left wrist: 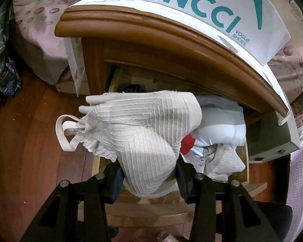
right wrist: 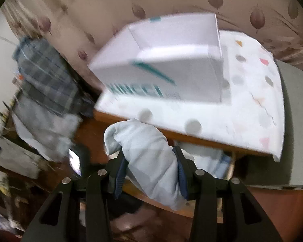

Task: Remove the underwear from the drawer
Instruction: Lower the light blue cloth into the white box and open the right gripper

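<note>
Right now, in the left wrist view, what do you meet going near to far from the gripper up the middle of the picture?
left gripper → white textured underwear clamped in it → clothes in the open drawer → wooden nightstand edge → white shoe box on top.

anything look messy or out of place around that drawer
The open drawer is a jumble: a red garment and pale clothes are heaped unfolded, spilling toward its front edge. The white shoebox sits askew, overhanging the nightstand top.
</note>
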